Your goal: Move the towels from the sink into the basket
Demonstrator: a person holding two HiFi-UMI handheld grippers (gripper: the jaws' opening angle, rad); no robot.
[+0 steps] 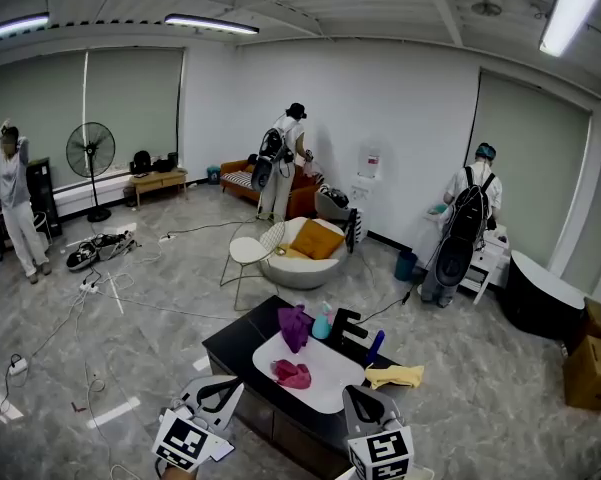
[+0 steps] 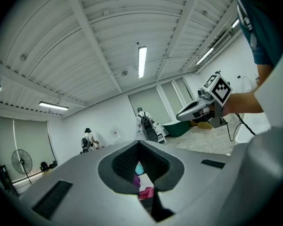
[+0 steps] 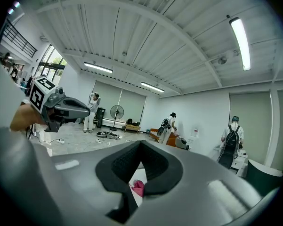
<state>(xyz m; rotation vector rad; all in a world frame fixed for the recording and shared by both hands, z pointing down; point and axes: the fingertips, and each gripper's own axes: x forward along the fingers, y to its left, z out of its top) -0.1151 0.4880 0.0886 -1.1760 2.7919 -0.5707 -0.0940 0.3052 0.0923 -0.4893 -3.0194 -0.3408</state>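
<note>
A white sink (image 1: 330, 380) is set in a dark cabinet just ahead of me. A pink towel (image 1: 291, 373) lies crumpled in the basin. A purple towel (image 1: 294, 326) is heaped at the sink's far rim, and a yellow towel (image 1: 395, 375) lies on the counter to the right. My left gripper (image 1: 220, 393) and right gripper (image 1: 360, 404) hover at the cabinet's near edge, both shut and empty. Through the left gripper's (image 2: 141, 185) shut jaws I glimpse the pink towel (image 2: 146, 192). The right gripper (image 3: 134, 185) also frames the pink towel (image 3: 138, 188).
A light blue bottle (image 1: 322, 323), a black faucet (image 1: 346, 325) and a dark blue bottle (image 1: 375, 346) stand behind the sink. Farther off are a white round tub (image 1: 302, 267) holding an orange cushion, a small white chair (image 1: 248, 251), cables on the floor and several people.
</note>
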